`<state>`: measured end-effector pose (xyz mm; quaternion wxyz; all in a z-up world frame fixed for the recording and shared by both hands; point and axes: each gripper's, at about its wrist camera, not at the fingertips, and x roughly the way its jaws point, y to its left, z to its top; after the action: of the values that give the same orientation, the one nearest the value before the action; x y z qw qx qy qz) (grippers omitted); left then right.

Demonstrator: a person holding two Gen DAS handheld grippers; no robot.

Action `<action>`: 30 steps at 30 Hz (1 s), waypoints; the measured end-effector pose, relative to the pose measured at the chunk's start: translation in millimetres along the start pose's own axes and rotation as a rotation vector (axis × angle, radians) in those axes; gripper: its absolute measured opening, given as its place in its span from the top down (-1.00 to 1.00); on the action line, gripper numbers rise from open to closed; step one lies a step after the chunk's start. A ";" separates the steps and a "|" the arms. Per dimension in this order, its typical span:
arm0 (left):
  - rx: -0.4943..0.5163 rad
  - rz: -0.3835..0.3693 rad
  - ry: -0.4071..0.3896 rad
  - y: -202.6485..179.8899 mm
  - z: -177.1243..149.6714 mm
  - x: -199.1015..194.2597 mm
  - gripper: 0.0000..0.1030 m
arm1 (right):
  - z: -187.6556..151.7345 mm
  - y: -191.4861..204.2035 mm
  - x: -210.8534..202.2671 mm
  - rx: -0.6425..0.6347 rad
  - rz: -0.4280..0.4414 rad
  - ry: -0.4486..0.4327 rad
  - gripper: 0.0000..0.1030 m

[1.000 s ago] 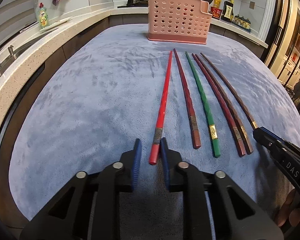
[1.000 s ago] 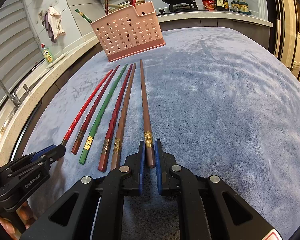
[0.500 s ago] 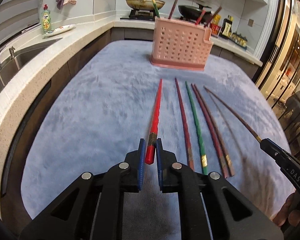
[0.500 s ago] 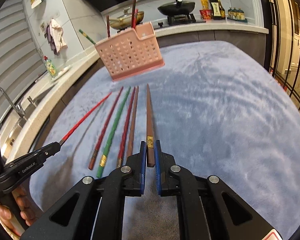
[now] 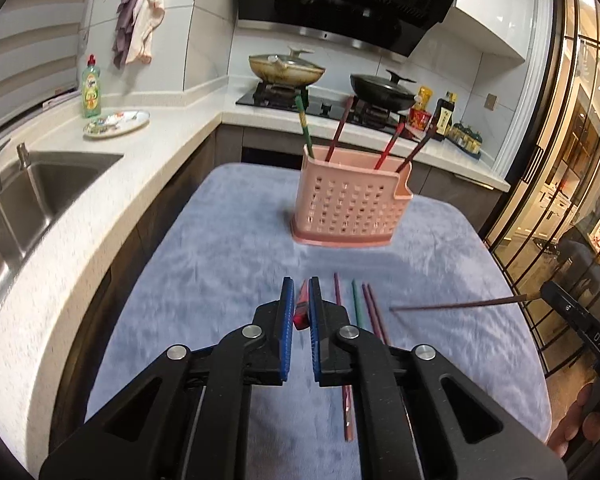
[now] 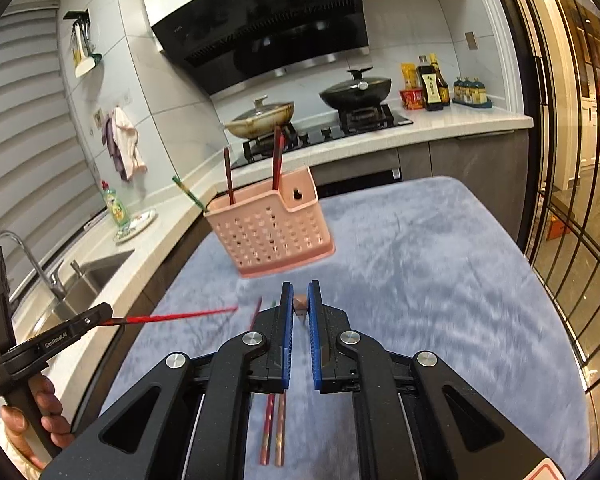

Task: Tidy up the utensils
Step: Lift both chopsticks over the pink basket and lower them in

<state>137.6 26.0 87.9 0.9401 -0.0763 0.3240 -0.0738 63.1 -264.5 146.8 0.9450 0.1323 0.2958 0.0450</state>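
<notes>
Both sticks have come up off the blue cloth (image 5: 228, 256) since a second ago. Back then they lay flat in a row with the others, and my tools were down low around their ends. Now I hold them high, and I see the stove and the wall much more than before.

My left tool (image 5: 299, 308) is squeezed tight on the red chopstick (image 5: 300, 311). From the right camera the same stick pokes out sideways in the air. My right tool (image 6: 299, 308) is squeezed tight on the brown chopstick (image 6: 300, 305), and I see its blunt end between the blue pads. From the left camera it sticks out level over the cloth.

I hold each stick near its thick end so the thin end can go down first into the pink basket (image 5: 350, 210). The basket stands on the far part of the counter, ahead of both tools, well apart from them. Four chopsticks already stand in it, leaning.

Four more sticks lie on the cloth under my tools: a dark red one (image 5: 336, 290), a green one (image 5: 355, 300) and two close together (image 5: 370, 304).

I think the next step is to carry both sticks over the basket and tip them upright
</notes>
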 end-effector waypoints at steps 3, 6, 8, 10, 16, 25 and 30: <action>0.012 0.003 -0.024 -4.9 19.5 3.6 0.87 | 15.4 5.3 3.4 -0.016 0.000 -0.021 0.86; 0.012 0.003 -0.042 -6.7 36.5 7.2 0.87 | 28.7 10.1 7.5 -0.030 0.002 -0.039 0.86; 0.010 0.000 -0.051 -7.4 48.1 9.8 0.87 | 40.0 13.5 10.8 -0.036 0.008 -0.049 0.86; 0.012 0.002 -0.060 -8.5 62.0 13.7 0.87 | 53.7 16.3 14.0 -0.035 0.025 -0.062 0.86; 0.005 -0.007 -0.110 -10.7 105.2 14.7 0.88 | 98.7 29.0 25.4 -0.036 0.064 -0.113 0.86; -0.014 -0.051 -0.266 -26.4 187.2 -4.5 0.88 | 184.0 44.7 51.8 0.021 0.120 -0.227 0.86; -0.036 -0.082 -0.355 -34.3 233.0 -5.8 0.88 | 218.8 53.1 80.1 0.027 0.118 -0.255 0.86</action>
<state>274.6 15.9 279.3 0.9772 -0.1179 0.1510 -0.0915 253.4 -249.3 290.5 0.9687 0.1667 0.1657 0.0793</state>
